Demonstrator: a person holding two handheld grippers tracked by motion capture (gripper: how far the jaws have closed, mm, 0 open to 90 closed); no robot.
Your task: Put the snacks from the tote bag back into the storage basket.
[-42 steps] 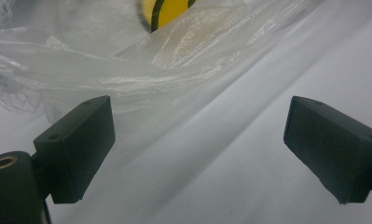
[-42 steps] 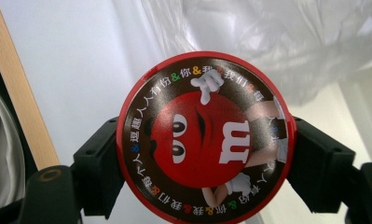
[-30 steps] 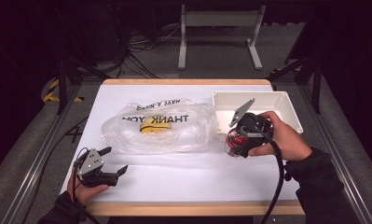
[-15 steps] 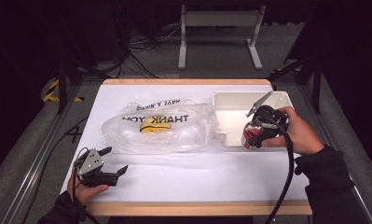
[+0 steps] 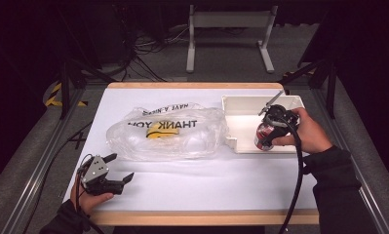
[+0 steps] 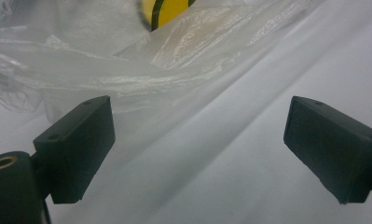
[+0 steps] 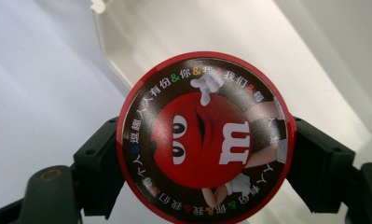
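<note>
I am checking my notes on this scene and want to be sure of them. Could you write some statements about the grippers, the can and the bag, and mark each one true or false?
1. The right gripper is shut on the red M&M's can. True.
2. The left gripper holds the clear plastic bag. False: its jaws are open and empty, near the bag's edge.
3. The can is over the white tray. True.
4. The bag lies inside the tray. False: it lies on the white table, left of the tray.
</note>
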